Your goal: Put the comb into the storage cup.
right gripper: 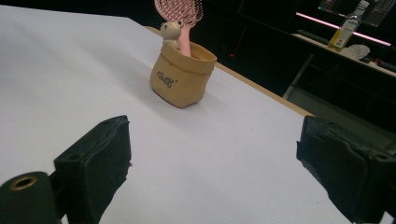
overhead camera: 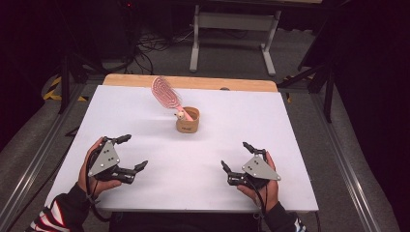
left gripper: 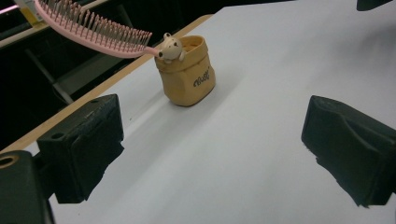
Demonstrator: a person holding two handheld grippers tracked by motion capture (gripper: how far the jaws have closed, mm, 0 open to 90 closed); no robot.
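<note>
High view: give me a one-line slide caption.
Both grippers, left and right, rest open on the white table, facing a tan pouch holding a leaning pink hairbrush.

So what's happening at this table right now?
A person holds a black two-jaw gripper in each hand, the left gripper and right gripper, both open and holding nothing, near the front of the white table. Farther back stands a small tan bag-shaped holder with a pink hairbrush leaning out of it.
</note>
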